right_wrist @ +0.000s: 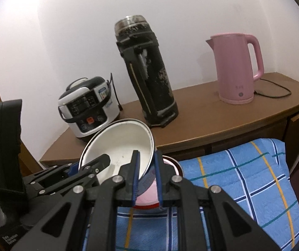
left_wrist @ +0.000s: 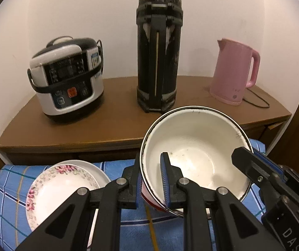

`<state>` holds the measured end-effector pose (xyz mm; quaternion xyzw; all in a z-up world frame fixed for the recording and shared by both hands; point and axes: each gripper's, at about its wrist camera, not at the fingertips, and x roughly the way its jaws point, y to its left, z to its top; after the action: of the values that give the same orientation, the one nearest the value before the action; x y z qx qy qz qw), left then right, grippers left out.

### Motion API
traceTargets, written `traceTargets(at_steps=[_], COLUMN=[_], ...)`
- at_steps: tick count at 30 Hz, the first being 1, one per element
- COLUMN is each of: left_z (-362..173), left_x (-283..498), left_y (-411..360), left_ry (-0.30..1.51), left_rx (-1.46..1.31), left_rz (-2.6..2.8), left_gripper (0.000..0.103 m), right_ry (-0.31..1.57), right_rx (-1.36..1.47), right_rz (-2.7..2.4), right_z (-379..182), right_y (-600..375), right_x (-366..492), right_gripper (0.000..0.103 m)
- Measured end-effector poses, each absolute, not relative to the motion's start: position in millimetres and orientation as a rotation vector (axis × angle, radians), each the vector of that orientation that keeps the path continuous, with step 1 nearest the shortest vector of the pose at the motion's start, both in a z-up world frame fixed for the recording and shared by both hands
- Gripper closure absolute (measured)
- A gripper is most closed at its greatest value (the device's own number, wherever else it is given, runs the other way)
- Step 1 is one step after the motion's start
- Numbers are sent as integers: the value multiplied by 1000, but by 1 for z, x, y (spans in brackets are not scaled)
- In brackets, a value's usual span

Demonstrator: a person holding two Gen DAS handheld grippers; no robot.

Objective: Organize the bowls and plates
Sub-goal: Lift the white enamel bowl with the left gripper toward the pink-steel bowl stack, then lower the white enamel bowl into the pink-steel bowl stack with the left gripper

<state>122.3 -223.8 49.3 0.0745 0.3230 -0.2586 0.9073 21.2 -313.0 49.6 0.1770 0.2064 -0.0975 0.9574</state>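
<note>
Brown wooden worktop (left_wrist: 116, 123) stands against a white wall, with a blue checked cloth (left_wrist: 9, 188) covering a surface in front of it.

White enamel bowl (left_wrist: 193, 152) is held tilted above the cloth, its opening facing the cameras, dark specks on its inner wall and chips along the rim. The left tongs (left_wrist: 151, 185) are closed on the near-left rim, one blue pad inside the bowl and one against the outer wall. The right tongs (right_wrist: 147, 179) are closed on the opposite rim in the same way; in the left wrist view they enter from the right edge (left_wrist: 252, 163).

A red and pink outer wall shows below the rim in the right wrist view (right_wrist: 147, 196).

To the left of the bowl, a floral-edged plate (left_wrist: 61, 188) lies on the cloth, stacked on a plain white plate (left_wrist: 99, 172).

On the worktop, left to right: a white and black rice cooker (left_wrist: 67, 79), a tall black flask (left_wrist: 158, 50) and a pink kettle (left_wrist: 233, 73) with a black cord (left_wrist: 258, 100) trailing behind it.
</note>
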Motion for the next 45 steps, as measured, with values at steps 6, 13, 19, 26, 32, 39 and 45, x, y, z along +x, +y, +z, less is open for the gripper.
traceTargets(at_steps=[6, 13, 19, 26, 32, 39, 45], left_z=[29, 11, 1, -1, -1, -6, -6], left_x=[134, 145, 151, 153, 153, 156, 156], left_y=[-236, -243, -246, -247, -246, -249, -250], left_ry=[709, 747, 765, 773, 775, 801, 796], left_rx=[168, 172, 175, 170, 166, 176, 187], left_rz=[-524, -512, -511, -511, -514, -512, -506], left_gripper=[85, 85, 85, 85, 85, 85, 85], right_ry=[440, 471, 491, 497, 499, 518, 528], right_rx=[372, 388, 399, 396, 395, 396, 402], right_rz=[-209, -213, -214, -216, -217, -218, -215], right_z=[36, 20, 10, 9, 9, 6, 3], right_y=[-323, -330, -334, -335, -335, -337, -339], right_x=[31, 43, 48, 51, 51, 54, 55], right_gripper=[89, 89, 89, 89, 89, 89, 89])
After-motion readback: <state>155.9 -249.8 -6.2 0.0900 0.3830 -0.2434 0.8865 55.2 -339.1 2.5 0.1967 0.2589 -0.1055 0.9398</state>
